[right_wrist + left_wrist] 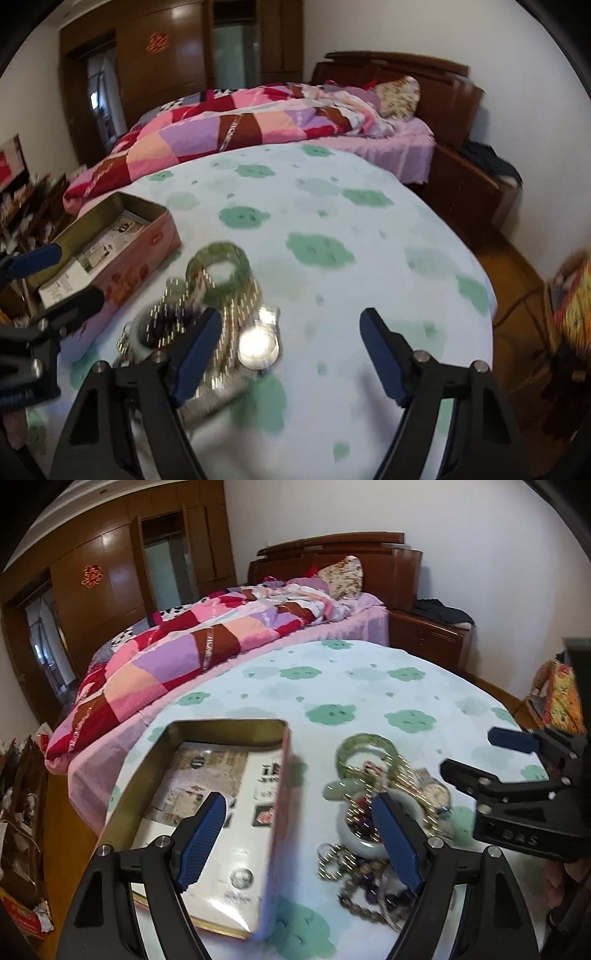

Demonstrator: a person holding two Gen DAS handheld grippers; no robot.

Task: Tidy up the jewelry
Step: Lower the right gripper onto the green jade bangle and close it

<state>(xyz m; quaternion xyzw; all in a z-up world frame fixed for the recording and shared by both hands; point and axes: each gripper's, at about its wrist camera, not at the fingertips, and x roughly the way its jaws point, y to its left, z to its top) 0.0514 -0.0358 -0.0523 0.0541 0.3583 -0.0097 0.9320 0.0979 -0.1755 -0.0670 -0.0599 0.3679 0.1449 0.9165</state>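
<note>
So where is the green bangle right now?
The green bangle lies on the tablecloth at the far edge of the jewelry pile, just right of the open tin box in both wrist views.

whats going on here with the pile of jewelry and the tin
A person is sorting jewelry on a table covered with a cloud-print cloth. A heap of jewelry with a green bangle on it lies beside an open tin box. The left hand-held gripper hangs open over the box's edge and the heap, and the right hand-held gripper stands open next to a watch. Neither holds anything yet.
</note>
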